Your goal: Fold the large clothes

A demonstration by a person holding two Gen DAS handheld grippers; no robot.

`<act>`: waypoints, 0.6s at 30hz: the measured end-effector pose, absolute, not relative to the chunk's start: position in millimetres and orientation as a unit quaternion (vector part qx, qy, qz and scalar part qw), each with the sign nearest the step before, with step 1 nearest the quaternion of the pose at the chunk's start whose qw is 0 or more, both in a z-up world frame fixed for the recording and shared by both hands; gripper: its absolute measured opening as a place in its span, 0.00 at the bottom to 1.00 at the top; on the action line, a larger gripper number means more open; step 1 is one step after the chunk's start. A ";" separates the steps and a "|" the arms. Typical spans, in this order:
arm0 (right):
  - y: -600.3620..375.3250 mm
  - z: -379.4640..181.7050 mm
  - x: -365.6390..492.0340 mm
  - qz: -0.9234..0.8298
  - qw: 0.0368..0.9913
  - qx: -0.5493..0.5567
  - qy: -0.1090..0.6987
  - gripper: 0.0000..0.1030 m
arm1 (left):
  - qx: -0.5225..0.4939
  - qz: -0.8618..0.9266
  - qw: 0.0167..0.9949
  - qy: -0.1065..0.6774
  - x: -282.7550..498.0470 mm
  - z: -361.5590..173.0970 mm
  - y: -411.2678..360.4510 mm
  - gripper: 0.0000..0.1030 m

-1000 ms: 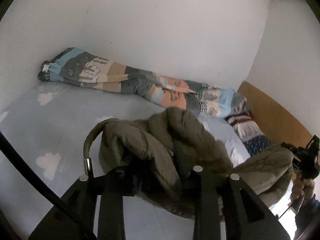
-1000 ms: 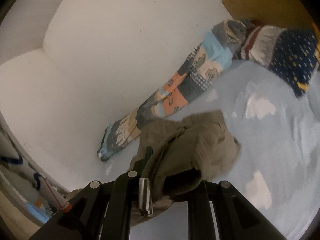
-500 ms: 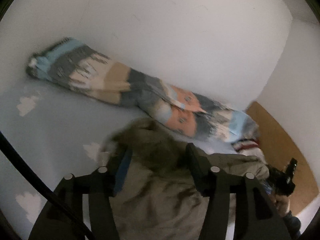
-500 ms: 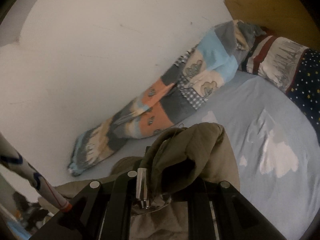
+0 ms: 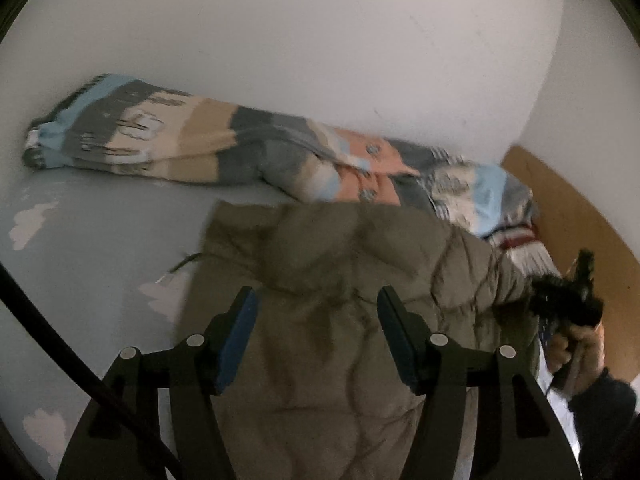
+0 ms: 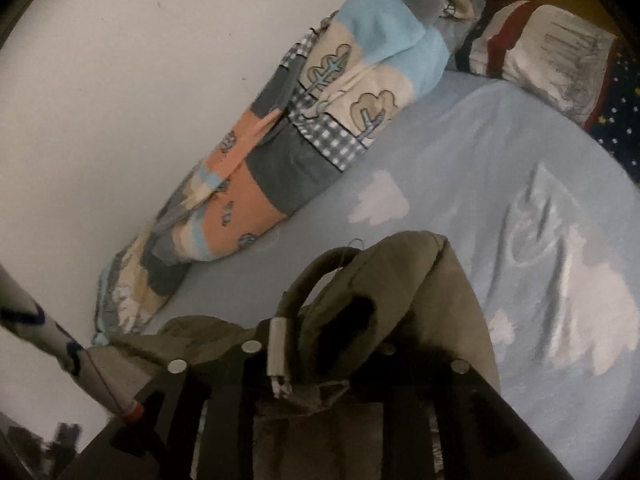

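Lying on cloud-print bedsheet (image 5: 100, 248), olive padded jacket (image 5: 340, 264), patchwork quilt (image 5: 240, 148) beside wall.

Jacket (image 5: 340, 280) on bed (image 5: 100, 248), quilt (image 5: 240, 148) behind, against wall (image 5: 320, 40).

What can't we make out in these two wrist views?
- Right tool: right wrist view, the olive jacket drapes over its fingers, so its grip is unclear.
- Jacket's near edge: both views, cut off by the bottom edge.
- Quilt print: left wrist view, motion-blurred.
- Pillow: right wrist view, cut off at the rim.
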State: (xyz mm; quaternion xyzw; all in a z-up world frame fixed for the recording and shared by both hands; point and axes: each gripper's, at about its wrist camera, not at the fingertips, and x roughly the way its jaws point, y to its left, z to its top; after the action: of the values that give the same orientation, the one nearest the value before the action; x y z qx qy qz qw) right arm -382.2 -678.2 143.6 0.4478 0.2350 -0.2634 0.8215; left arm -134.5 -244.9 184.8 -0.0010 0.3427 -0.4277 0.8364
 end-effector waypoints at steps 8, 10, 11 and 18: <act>-663.7 163.5 -407.0 -0.214 0.842 0.452 0.201 0.41 | 0.049 -0.437 0.821 0.364 -141.6 150.4 -298.4 0.60; -666.5 163.1 -411.9 -0.203 0.838 0.472 0.186 0.45 | 0.053 -0.435 0.820 0.368 -141.0 144.0 -302.9 0.60; -667.7 162.7 -414.3 -0.197 0.835 0.482 0.176 0.51 | 0.052 -0.434 0.820 0.369 -141.1 141.7 -303.2 0.60; -669.9 172.1 -431.8 -0.195 0.837 0.498 0.121 0.78 | 0.056 -0.427 0.822 0.373 -136.8 125.4 -306.8 0.60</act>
State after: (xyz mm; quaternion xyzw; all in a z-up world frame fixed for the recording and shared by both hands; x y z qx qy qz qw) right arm -431.8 -670.0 172.1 0.4977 0.1207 -0.1945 0.8366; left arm -136.8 -306.8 125.4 0.0562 0.3725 -0.4273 0.8219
